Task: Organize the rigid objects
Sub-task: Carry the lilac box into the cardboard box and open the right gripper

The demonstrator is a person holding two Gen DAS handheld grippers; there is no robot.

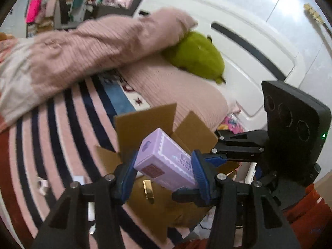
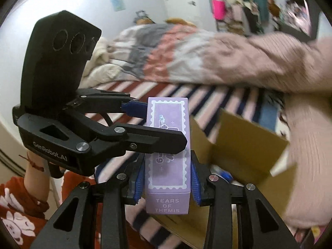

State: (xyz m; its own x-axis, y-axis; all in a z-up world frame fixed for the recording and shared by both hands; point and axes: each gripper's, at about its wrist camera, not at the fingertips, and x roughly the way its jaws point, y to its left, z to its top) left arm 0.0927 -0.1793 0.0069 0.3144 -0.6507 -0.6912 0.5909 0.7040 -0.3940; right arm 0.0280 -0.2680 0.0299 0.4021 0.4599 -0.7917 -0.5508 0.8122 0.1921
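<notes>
**A:** Where's the lilac box [image 2: 168, 112]?

**B:** In the air, just in front of the open carton [image 2: 244, 145] that sits on the striped bed cover [image 1: 62, 145]. Both tools have it. The right tool [image 2: 168, 178] pinches its lower end, with a blue pad pressed to each long side.

**A:** And the left tool [image 1: 164, 174]?

**B:** It is also closed on the box. From the right wrist, one of its fingers meets the box's far side and the other crosses the front face.

**A:** Can you read the print?

**B:** "TEARS OF THEMIS" on the near end, yes. That crossing finger covers the middle of the stamp design, and in the left wrist view the side lettering is blurred and partly behind a pad.

**A:** What's in the carton?

**B:** Hard to tell. There is something gold and shiny [image 1: 148, 188] inside, and from the right wrist a bit of blue and white. The tools and the lilac box hide most of the inside, and the carton's flaps are smeared.

**A:** What about around it?

**B:** A pink ribbed blanket [image 1: 93, 47] is heaped on the bed, blurred, with a green plush [image 1: 197, 56] half tucked under its end. The person shows only as a wrist [image 2: 33, 166] and a red flowered sleeve [image 2: 12, 207], cut off by the picture's rim.
</notes>
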